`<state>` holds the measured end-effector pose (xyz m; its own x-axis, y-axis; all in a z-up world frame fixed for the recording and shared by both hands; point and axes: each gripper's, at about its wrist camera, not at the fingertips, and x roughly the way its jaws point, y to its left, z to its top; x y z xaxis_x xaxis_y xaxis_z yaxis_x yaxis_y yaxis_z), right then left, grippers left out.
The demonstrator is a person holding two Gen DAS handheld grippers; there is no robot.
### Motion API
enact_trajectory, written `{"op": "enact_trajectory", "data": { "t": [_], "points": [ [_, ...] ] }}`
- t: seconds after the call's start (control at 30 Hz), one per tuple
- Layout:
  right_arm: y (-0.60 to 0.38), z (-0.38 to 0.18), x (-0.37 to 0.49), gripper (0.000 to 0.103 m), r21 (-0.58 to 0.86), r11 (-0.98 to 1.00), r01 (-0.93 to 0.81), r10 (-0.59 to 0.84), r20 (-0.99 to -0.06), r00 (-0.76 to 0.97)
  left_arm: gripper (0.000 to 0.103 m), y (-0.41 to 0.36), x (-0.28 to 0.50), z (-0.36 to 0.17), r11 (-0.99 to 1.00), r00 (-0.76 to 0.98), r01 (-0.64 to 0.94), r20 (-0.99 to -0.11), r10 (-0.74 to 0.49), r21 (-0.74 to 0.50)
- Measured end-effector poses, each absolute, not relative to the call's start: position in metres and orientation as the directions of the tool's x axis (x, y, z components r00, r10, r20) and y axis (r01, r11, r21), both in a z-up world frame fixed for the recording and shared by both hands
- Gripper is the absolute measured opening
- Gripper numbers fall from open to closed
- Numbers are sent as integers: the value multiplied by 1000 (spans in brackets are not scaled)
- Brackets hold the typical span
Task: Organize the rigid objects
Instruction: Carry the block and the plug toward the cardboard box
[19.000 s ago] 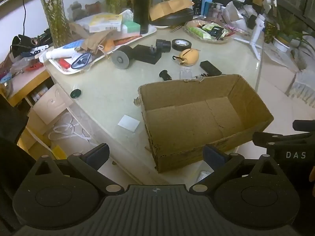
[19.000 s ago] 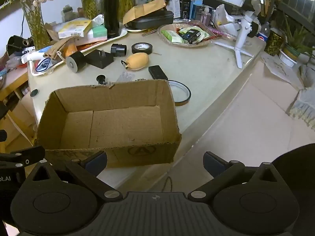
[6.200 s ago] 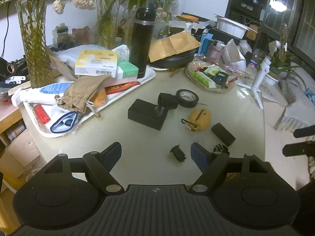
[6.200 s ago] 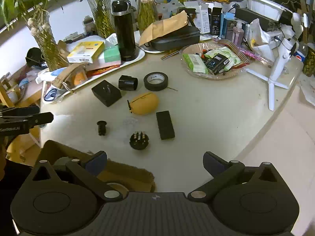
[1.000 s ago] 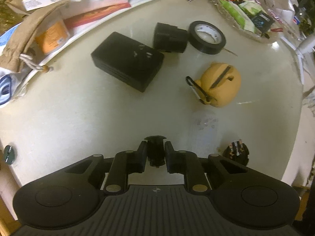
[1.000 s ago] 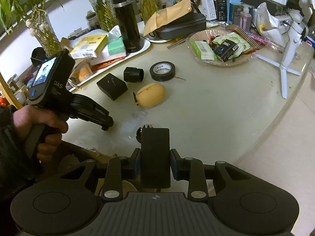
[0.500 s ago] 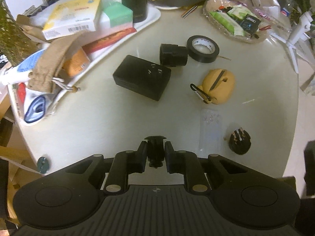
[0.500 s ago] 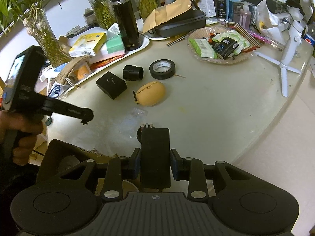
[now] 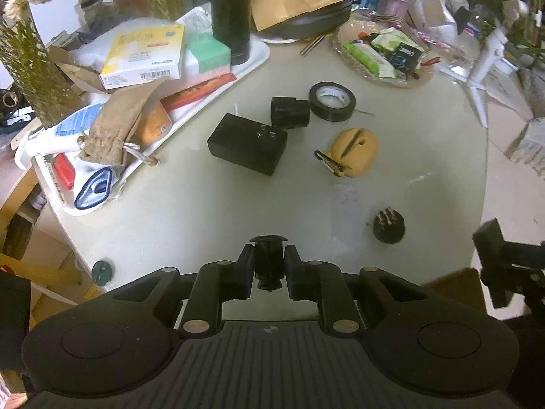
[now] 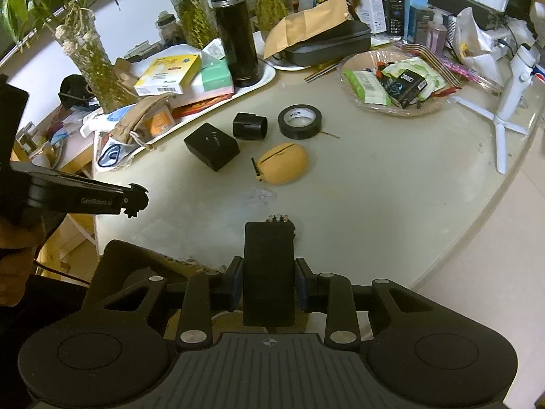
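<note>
**Black parts clamped in both of your grippers**

Black is what you carry on each side. From your left wrist camera, your left gripper (image 9: 269,269) has its jaws closed on a small black knob (image 9: 269,259), flanged end pointing forward, held above the near edge of the pale round table (image 9: 204,211). Ahead on the table lie a black box (image 9: 248,143), a black cylinder (image 9: 289,112) touching a roll of black tape (image 9: 332,101), a yellow pouch (image 9: 354,151) and a round pronged plug (image 9: 388,226) nearest your fingers. Only this view shows a small green disc (image 9: 101,269) at the table's lower left rim, and your right gripper (image 9: 507,269) coming in at the right edge.

From your right wrist camera, that right gripper (image 10: 269,289) is clamped on a flat black block (image 10: 269,272), which hides most of the pronged plug; only its pins peek out above the block. This view alone shows the brown cardboard box (image 10: 177,259) beneath your fingers, partly hidden, and your left gripper (image 10: 134,201) hovering at the left over the table edge.

Beyond the loose items, a white tray (image 10: 262,78) holds a black flask (image 10: 236,30), boxes and a cloth bag; a glass dish of packets (image 10: 395,83), a white tripod (image 10: 511,92) and plant vases crowd the far side. Pale floor lies to the right.
</note>
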<state>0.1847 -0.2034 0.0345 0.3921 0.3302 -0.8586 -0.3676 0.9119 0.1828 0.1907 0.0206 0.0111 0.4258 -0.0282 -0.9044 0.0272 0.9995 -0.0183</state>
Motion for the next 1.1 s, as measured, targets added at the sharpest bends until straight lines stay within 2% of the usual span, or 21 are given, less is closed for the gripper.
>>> {"op": "enact_trajectory", "data": {
  "t": [0.5, 1.1],
  "points": [
    [-192, 41, 165, 34, 233, 892, -387, 365, -876, 314, 19, 10, 147, 21, 995, 360, 74, -928, -94, -73],
    [-180, 19, 144, 34, 260, 879, -400, 356, -915, 187, 19, 6, 118, 7, 987, 289, 106, -946, -150, -124]
  ]
}}
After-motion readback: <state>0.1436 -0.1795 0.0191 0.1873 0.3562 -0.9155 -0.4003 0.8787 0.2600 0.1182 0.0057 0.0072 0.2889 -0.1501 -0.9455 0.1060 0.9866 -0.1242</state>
